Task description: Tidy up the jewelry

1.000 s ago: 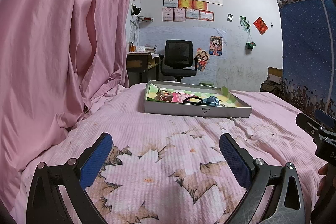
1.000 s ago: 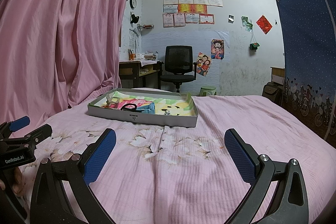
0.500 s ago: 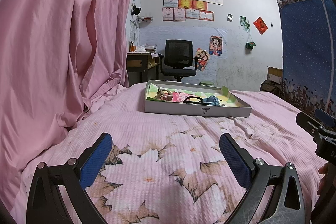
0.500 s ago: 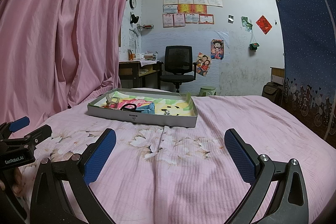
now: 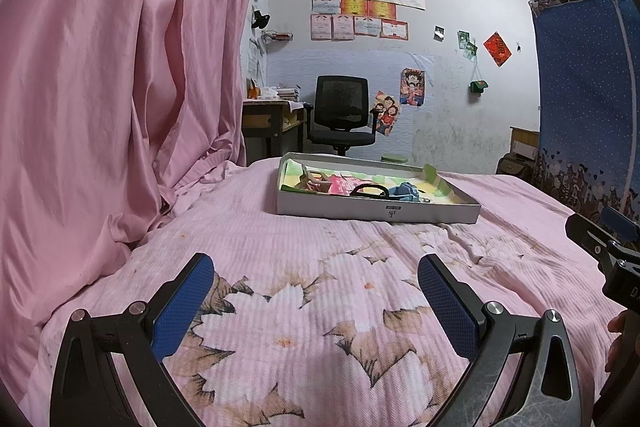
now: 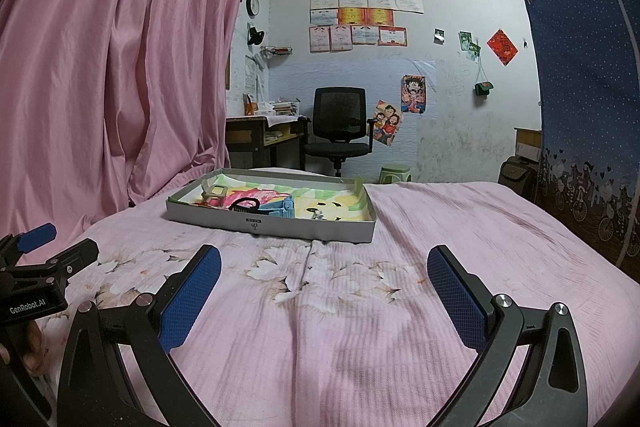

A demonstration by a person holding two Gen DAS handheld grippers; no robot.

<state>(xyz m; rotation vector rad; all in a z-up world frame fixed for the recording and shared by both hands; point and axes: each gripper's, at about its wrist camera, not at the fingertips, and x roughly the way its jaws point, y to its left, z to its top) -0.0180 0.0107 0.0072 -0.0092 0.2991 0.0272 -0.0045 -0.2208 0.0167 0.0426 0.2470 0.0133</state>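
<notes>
A shallow grey tray (image 5: 376, 213) with a colourful liner sits on the pink bed, also in the right wrist view (image 6: 272, 225). Inside lie a black ring-shaped piece (image 6: 245, 204), a blue clip (image 6: 282, 207), a cream frame-shaped piece (image 6: 214, 193) and a small silver item (image 6: 317, 215). My left gripper (image 5: 316, 291) is open and empty, low over the bedspread, well short of the tray. My right gripper (image 6: 324, 281) is open and empty, also short of the tray. Each gripper shows at the edge of the other's view.
Pink floral bedspread (image 5: 320, 307) covers the bed. A pink curtain (image 5: 120, 87) hangs on the left. A blue patterned cloth (image 6: 588, 107) hangs on the right. A black office chair (image 6: 338, 131) and a desk (image 6: 264, 131) stand beyond the bed.
</notes>
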